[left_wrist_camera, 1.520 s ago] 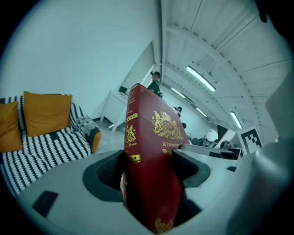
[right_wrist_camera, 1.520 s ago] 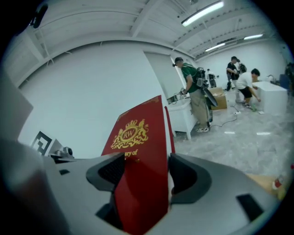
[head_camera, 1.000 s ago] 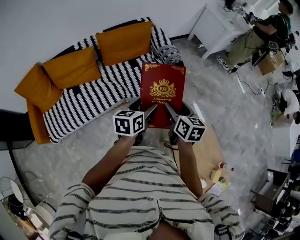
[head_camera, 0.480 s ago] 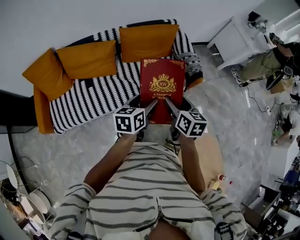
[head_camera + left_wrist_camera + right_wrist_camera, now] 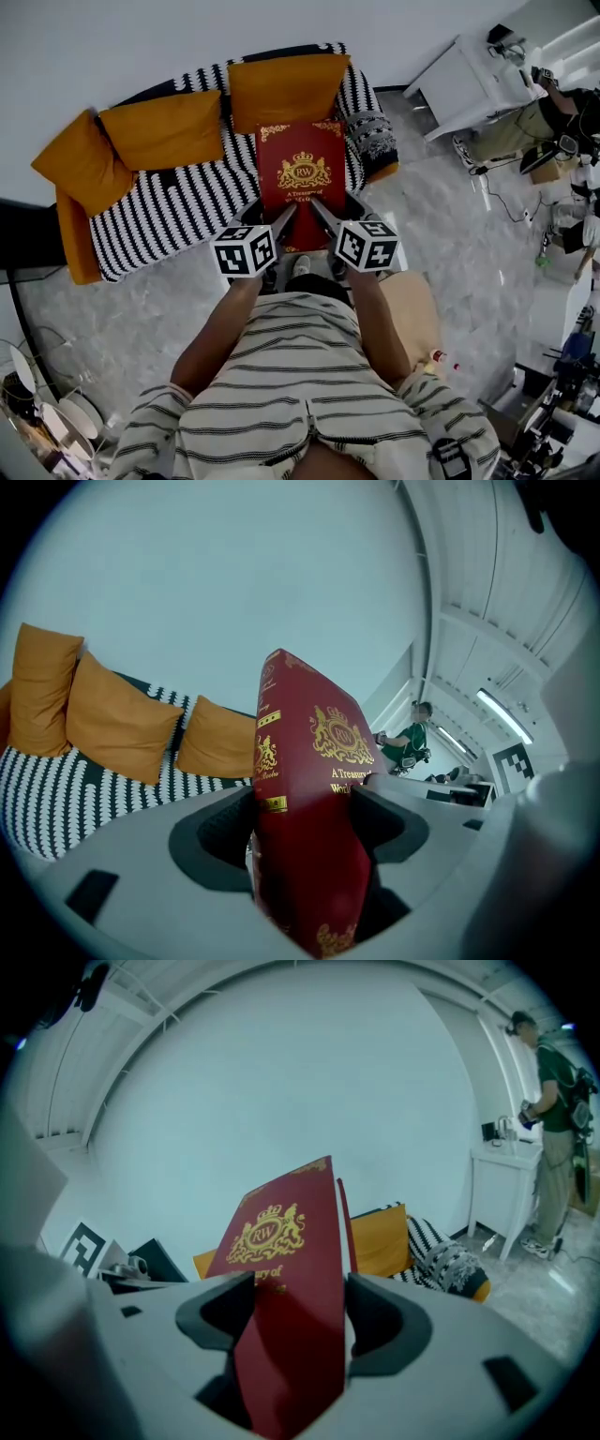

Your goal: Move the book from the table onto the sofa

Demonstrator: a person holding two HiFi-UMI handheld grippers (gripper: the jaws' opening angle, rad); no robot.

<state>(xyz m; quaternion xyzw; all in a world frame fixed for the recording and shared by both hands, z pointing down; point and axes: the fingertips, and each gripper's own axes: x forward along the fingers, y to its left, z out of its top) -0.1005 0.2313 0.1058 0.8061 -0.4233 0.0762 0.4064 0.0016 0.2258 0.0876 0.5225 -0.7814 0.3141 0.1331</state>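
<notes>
Mid-frame in the head view, the red book (image 5: 302,178) is held in the air, cover up, over the right end of the striped sofa (image 5: 169,206). The left gripper (image 5: 281,220) and right gripper (image 5: 323,214) each clamp its near edge, with the jaws pressed against the book.

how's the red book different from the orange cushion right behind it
The book is dark red with a gold crest; the cushion is plain orange. The book is stiff and flat, held up by the left gripper and right gripper; the cushion is puffy and rests on the striped sofa. Both are roughly rectangular.
</notes>
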